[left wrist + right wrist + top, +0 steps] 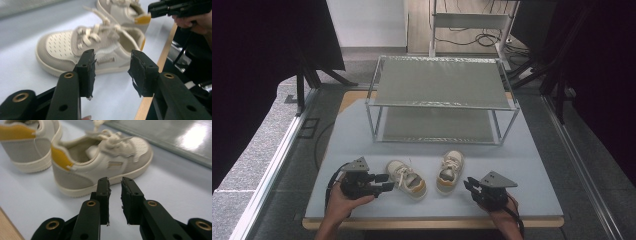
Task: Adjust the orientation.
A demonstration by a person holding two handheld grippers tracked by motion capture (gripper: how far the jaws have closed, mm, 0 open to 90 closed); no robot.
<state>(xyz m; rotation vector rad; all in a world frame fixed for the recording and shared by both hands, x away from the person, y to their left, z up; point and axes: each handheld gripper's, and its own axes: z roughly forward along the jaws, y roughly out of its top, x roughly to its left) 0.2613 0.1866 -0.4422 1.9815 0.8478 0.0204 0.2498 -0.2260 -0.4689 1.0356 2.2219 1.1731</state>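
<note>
Two small cream and grey shoes with yellow heel tabs lie on the pale table mat. The left shoe (407,179) (75,47) (27,142) lies with its side facing my left gripper (388,182) (112,58). That gripper is open wide, just short of the shoe, with nothing between its jaws. The right shoe (449,171) (105,167) (125,10) points its toe toward the rack. My right gripper (468,186) (115,181) sits close behind its heel side, jaws a narrow gap apart and holding nothing. It also appears in the left gripper view as the right gripper (160,8).
A two-level metal-frame rack (439,82) (175,137) with grey shelves stands at the back of the mat. The table's wooden front edge (432,223) (160,65) runs just behind both hands. Cables lie on the floor beyond the rack.
</note>
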